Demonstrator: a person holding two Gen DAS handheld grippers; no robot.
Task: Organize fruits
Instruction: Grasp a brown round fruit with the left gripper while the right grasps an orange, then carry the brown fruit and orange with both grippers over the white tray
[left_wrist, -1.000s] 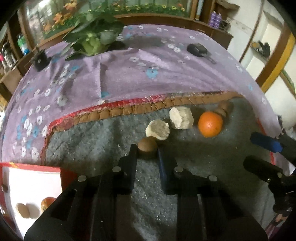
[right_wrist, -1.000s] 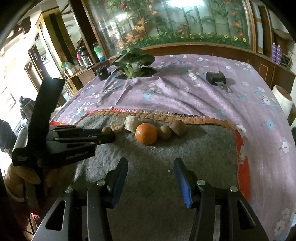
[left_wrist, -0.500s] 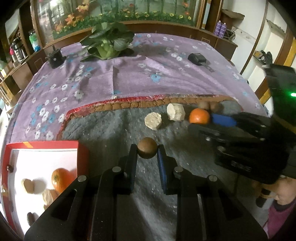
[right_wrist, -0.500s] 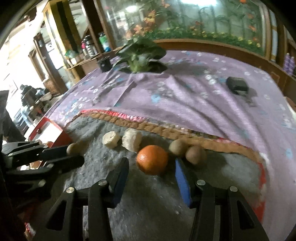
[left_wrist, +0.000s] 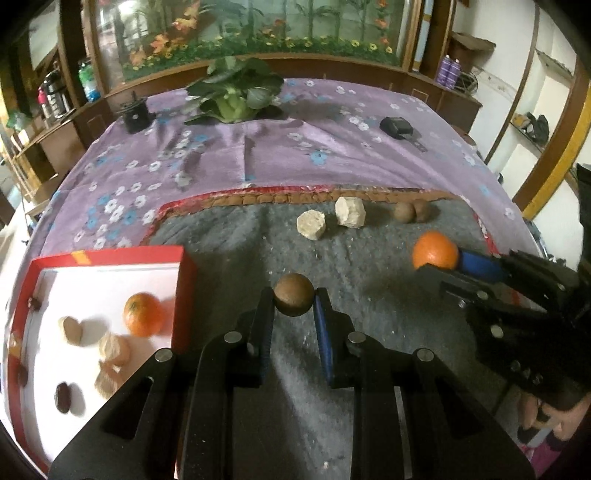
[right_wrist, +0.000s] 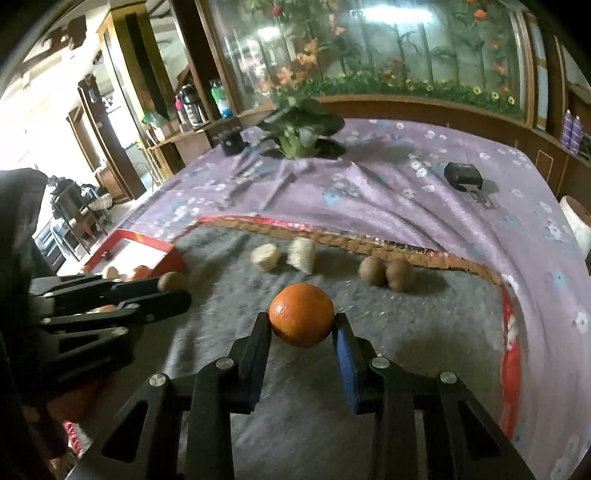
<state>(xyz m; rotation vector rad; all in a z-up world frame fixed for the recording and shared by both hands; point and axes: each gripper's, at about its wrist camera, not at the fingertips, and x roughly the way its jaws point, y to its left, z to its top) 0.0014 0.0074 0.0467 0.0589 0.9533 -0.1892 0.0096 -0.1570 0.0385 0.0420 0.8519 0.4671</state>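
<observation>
The left gripper (left_wrist: 294, 300) is clamped on a small brown fruit (left_wrist: 293, 299), holding it above the grey mat (left_wrist: 229, 251), just beside the red box (left_wrist: 186, 273) at the bed's left edge. The box already holds an orange (left_wrist: 142, 314) and some pale and dark pieces. The right gripper (right_wrist: 301, 325) is closing on the second orange (right_wrist: 301, 319), its pads at the fruit's sides. Two pale chunks (left_wrist: 312, 224) and two more brown fruits (left_wrist: 410, 211) lie along the mat's far edge. The brown fruit looks light and firm, its round skin apt to roll, so a grip across the middle suits it. The orange looks heavier with a slightly yielding rind; a hold at its widest part, not too hard, seems best.
</observation>
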